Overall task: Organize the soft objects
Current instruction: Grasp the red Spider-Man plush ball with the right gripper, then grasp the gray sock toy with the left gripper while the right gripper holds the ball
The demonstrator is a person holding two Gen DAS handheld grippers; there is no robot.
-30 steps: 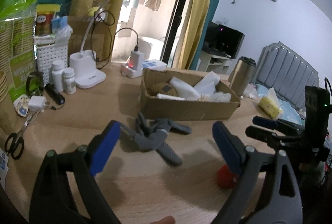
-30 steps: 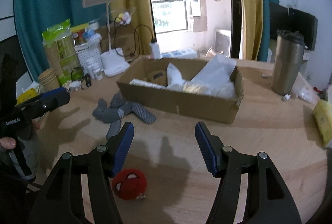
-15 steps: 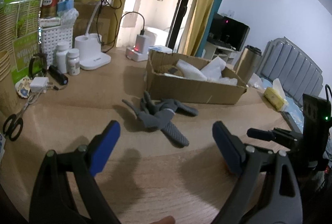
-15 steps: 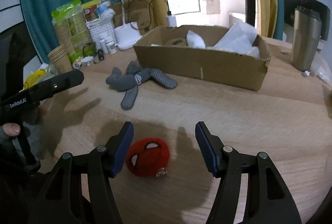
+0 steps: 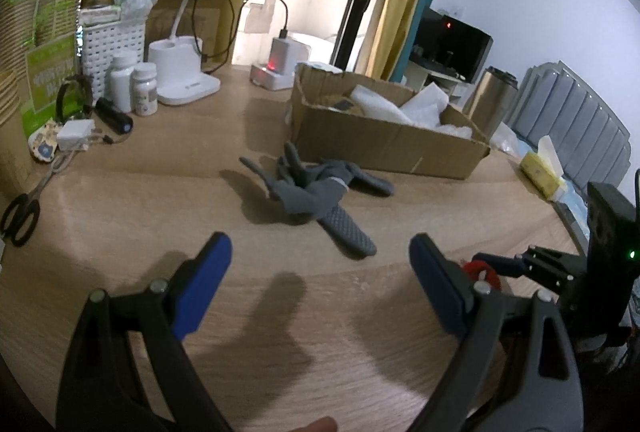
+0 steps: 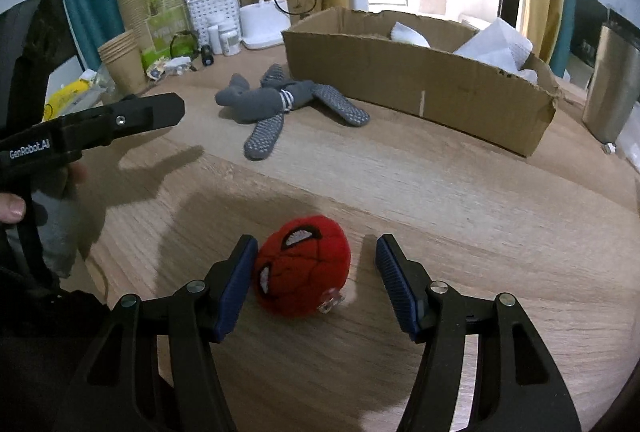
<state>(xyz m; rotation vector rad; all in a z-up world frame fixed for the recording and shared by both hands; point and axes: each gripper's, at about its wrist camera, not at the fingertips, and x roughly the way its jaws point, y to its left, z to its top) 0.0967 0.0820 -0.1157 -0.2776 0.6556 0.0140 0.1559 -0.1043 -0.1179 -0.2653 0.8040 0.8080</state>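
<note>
Progress: early. Cardboard box [image 6: 420, 88] holds white packing; grey socks [image 6: 276, 100] lie loose beyond both tongs.

Right gripper [image 6: 316, 280]: tilted down, jaws apart around red plush ball [image 6: 304, 268], left pad touching or nearly, unclamped.

Left gripper [image 5: 320, 280]: wide open, empty, socks ahead.

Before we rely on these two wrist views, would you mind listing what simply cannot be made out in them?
- Cardboard box contents: its near wall hides all but white packing, in both views.
- Red plush ball: left wrist view shows a sliver; the left gripper finger and right gripper cover it.
- Whether the right gripper pad touches the ball: unclear, right wrist view.
- Bottle labels: too small.
</note>
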